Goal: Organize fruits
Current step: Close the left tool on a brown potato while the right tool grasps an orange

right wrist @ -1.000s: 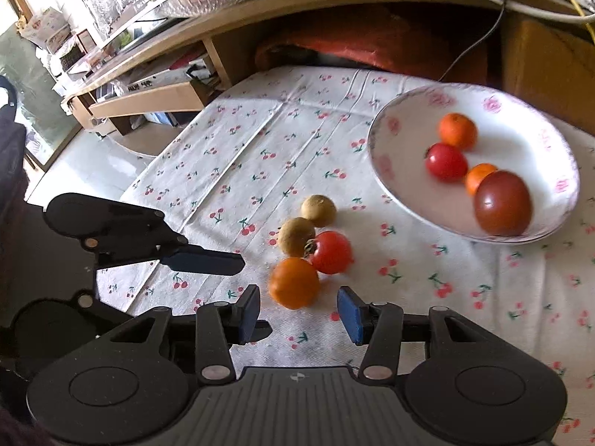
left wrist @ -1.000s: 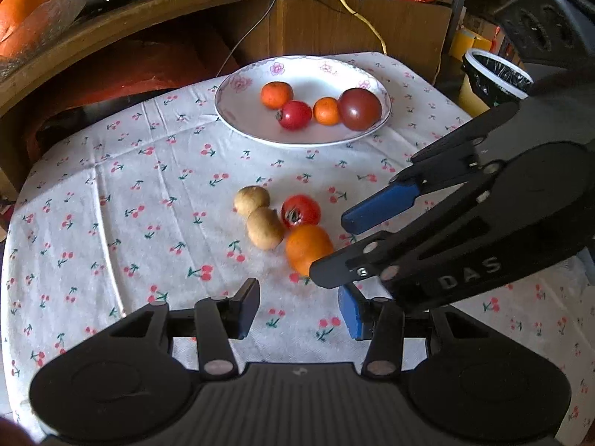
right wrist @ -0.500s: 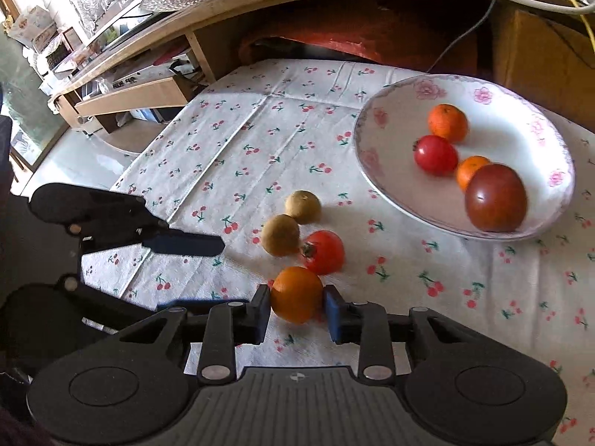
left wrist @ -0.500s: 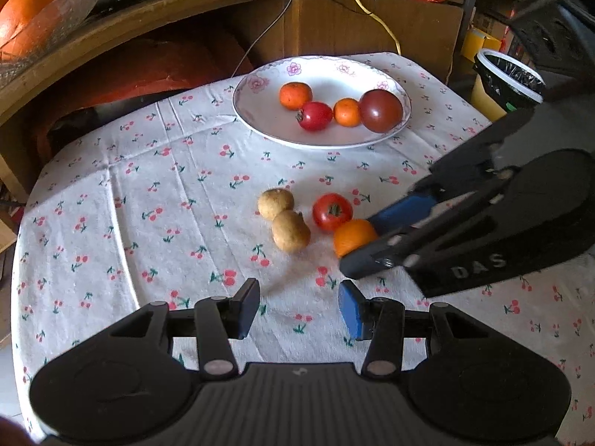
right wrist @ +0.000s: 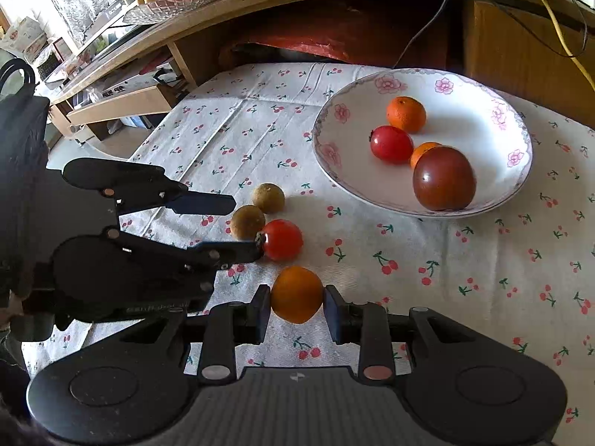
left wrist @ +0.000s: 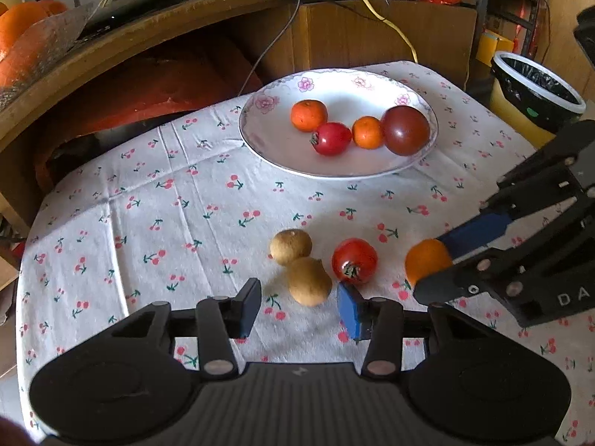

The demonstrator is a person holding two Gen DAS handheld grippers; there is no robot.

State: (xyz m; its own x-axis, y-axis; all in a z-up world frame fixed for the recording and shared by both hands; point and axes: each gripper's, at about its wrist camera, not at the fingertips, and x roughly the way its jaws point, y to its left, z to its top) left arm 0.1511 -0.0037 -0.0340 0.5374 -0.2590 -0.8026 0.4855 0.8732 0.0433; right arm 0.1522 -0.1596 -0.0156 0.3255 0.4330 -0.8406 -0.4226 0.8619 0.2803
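Right wrist view puts the orange [right wrist: 296, 293] at the centre, pinched from both sides by the right tongs [right wrist: 296, 306], whose pads press its flanks so the fruit sits between them above the cherry-print cloth of the table [right wrist: 465, 260]; whether it is clear of the cloth or just resting on it cannot be told. The grip across the widest part looks meant to stop a round, smooth fruit from squirting out on the way to the plate [right wrist: 517, 182], which lies well apart toward the far side and already carries two small oranges, a red tomato and a dark tomato. Just beyond the orange, a loose red tomato [right wrist: 281, 239] and two brown fruits [right wrist: 256, 210] wait in a tight cluster on the cloth, the brown pair touching each other; they are probably next to be gathered. From the left wrist view, the left tongs [left wrist: 299, 306] are spread wide and grasp nothing, hovering close in front of the nearer brown fruit [left wrist: 309, 281], as if lining up to straddle it. One of their tips, seen from the right side, reaches close to the tomato's stem end, though contact cannot be confirmed.
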